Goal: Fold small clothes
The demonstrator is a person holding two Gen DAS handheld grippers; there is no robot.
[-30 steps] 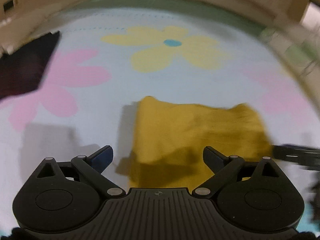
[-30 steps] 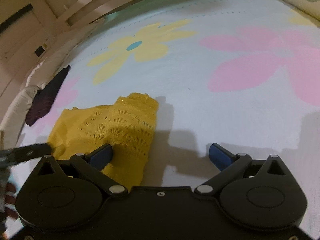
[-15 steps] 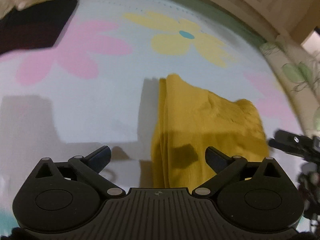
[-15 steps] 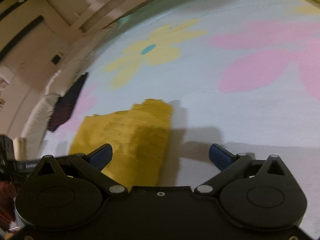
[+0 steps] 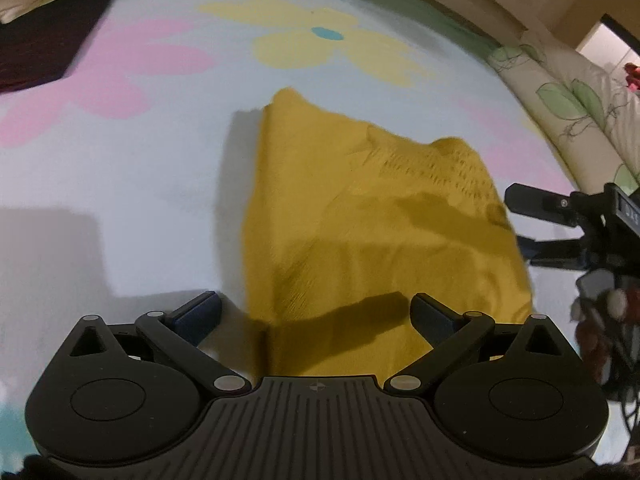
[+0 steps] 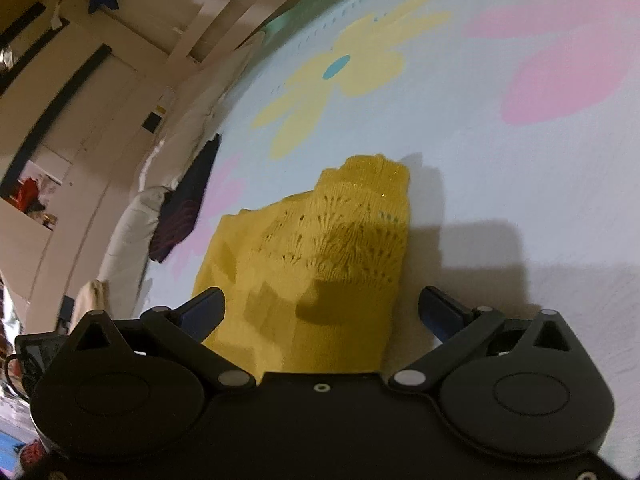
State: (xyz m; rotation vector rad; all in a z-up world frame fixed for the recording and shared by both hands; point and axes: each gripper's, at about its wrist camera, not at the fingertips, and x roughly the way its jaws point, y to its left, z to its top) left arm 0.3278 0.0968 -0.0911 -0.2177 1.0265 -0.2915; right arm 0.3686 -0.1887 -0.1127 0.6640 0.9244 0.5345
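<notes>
A folded mustard-yellow knit garment lies on a pale blue flowered sheet. My left gripper hovers open over the garment's near left corner, nothing between its fingers. In the right wrist view the same garment shows its lacy knit pattern on top; my right gripper stands open above the near edge, holding nothing. The right gripper also appears at the right edge of the left wrist view, just past the garment's right side.
A dark folded garment lies at the sheet's far left, also seen as the dark garment by a white pillow. A leaf-print cushion borders the right side. Wooden slats run behind.
Both grippers have pulled back and swung around the yellow garment, which now lies folded smaller and flatter. Neither gripper holds it in any frame.
</notes>
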